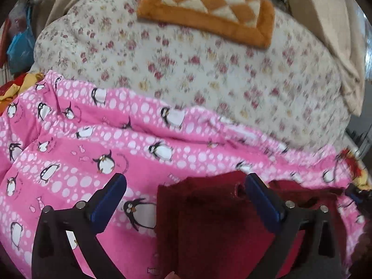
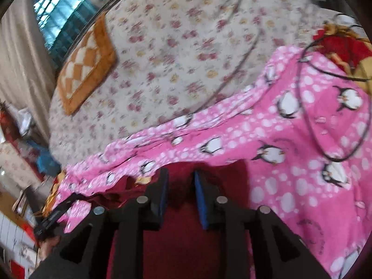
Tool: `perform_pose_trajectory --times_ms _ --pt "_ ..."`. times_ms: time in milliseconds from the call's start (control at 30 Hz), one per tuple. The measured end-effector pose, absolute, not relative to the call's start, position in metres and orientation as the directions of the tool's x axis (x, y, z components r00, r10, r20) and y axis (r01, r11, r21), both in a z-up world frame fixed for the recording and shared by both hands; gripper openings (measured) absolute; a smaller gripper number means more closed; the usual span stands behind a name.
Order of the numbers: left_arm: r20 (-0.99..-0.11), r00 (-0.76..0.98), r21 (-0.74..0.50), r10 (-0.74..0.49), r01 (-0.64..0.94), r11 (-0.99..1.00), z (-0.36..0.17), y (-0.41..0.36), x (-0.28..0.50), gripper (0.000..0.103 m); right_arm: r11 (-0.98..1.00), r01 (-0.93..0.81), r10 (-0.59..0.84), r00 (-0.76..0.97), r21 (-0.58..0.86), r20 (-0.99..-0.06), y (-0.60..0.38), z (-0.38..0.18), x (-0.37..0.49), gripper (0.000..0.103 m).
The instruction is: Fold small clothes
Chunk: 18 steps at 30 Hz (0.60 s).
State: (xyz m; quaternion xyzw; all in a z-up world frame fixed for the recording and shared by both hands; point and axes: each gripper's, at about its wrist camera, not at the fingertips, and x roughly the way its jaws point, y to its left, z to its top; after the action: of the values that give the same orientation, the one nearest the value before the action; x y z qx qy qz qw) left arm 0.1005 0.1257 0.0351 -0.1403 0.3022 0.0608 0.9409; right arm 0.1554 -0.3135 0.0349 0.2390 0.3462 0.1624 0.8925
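Note:
A small dark red garment (image 1: 209, 220) lies on a pink penguin-print blanket (image 1: 81, 144) at the near edge of a bed. My left gripper (image 1: 186, 181) is open wide above the garment's left part, its blue pads apart and nothing between them. In the right wrist view my right gripper (image 2: 179, 179) hangs just over the same red garment (image 2: 181, 232). Its jaws are partly closed with a narrow gap, and dark red cloth shows in that gap. Whether the pads pinch the cloth is not clear.
A floral quilt (image 1: 209, 69) covers the bed beyond the blanket, with an orange checkered cushion (image 1: 209, 7) at the far side. A thin black cable (image 2: 309, 107) loops over the pink blanket (image 2: 290, 162). Curtains (image 2: 21, 65) hang at the left.

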Motion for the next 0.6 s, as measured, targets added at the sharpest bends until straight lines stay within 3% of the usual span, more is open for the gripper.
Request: perform_pose_trajectory --times_ms 167,300,333,367,433,533,600 --pt "-0.524 0.851 -0.224 0.007 -0.146 0.964 0.052 0.112 0.092 0.091 0.827 -0.102 0.425 0.757 0.552 -0.497 -0.327 0.045 0.151 0.03" --pt "-0.603 0.798 -0.181 -0.01 -0.124 0.976 0.05 0.09 0.115 0.088 0.912 -0.11 0.341 0.74 0.396 -0.58 -0.305 0.045 0.158 0.024" --pt "-0.636 0.772 -0.162 0.002 -0.136 0.977 0.047 0.084 0.125 0.079 0.921 -0.12 0.337 0.724 0.372 -0.602 -0.296 0.045 0.164 0.012" --pt "-0.684 0.73 -0.14 0.009 -0.142 0.98 0.04 0.077 0.142 0.065 0.924 -0.123 0.337 0.709 0.361 -0.62 -0.287 0.046 0.17 0.008" --pt "-0.764 0.645 -0.135 -0.013 -0.14 0.981 0.021 0.071 0.176 0.049 0.941 -0.14 0.319 0.674 0.309 -0.666 -0.264 0.047 0.186 0.008" --pt "-0.848 0.53 -0.084 0.03 -0.19 0.978 -0.02 0.079 0.211 0.039 0.979 -0.099 0.2 0.588 0.176 -0.783 -0.24 0.023 0.22 0.008" --pt "-0.863 0.494 -0.001 0.107 -0.213 0.977 -0.048 0.089 0.213 0.039 0.987 -0.063 0.156 0.53 0.145 -0.833 -0.243 -0.007 0.234 0.009"
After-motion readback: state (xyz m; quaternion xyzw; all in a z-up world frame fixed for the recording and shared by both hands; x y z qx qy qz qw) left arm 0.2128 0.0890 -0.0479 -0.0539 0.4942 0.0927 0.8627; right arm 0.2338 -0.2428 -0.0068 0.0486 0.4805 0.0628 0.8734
